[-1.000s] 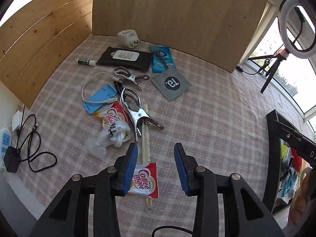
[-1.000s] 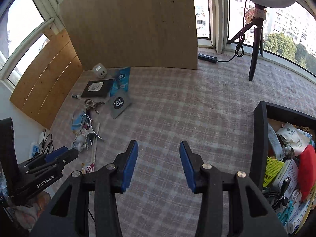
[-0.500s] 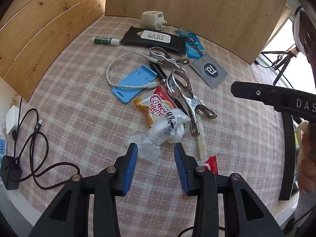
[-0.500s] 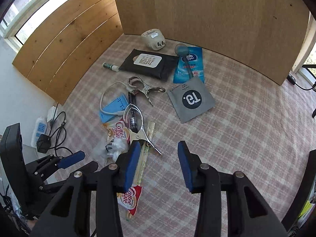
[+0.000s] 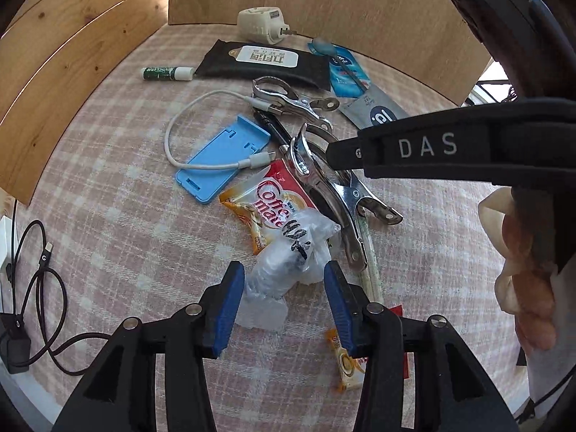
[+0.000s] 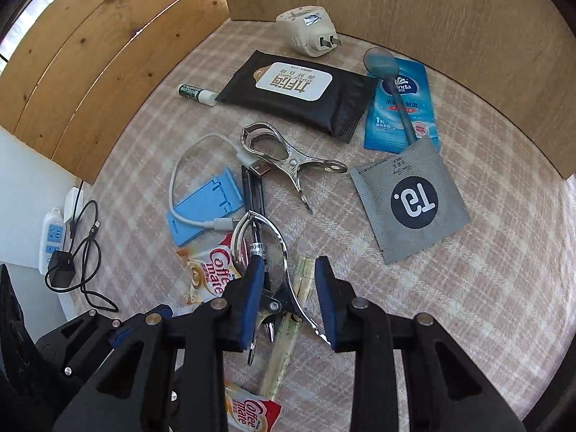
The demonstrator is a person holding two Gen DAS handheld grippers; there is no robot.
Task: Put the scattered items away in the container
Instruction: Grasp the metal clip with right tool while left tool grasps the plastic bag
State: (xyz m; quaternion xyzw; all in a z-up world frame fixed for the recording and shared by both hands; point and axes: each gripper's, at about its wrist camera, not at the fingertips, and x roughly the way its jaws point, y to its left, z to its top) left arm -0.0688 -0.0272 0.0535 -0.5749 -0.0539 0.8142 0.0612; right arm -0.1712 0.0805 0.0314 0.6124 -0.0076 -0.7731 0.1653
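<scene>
Crumpled clear plastic bag with black print (image 5: 293, 255) lay on the checked pink cloth (image 5: 126, 165), between the blue pads of the left gripper (image 5: 284, 297), whose jaws were opening without touching it, apparently to straddle it. Right gripper (image 6: 286, 300) was closing around the large shiny metal spring clamp (image 6: 277, 270), pads not yet pressing. No container showed in either view

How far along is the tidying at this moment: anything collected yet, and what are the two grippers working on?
No container shows in either view, so what is already collected cannot be judged. In hand: the left gripper is opening around the clear plastic bag, and the right gripper is closing around the large metal clamp; neither pinches yet. Left on the cloth: the wipes pack, grey sachet, blue phone stand, plug adapter and more.
</scene>
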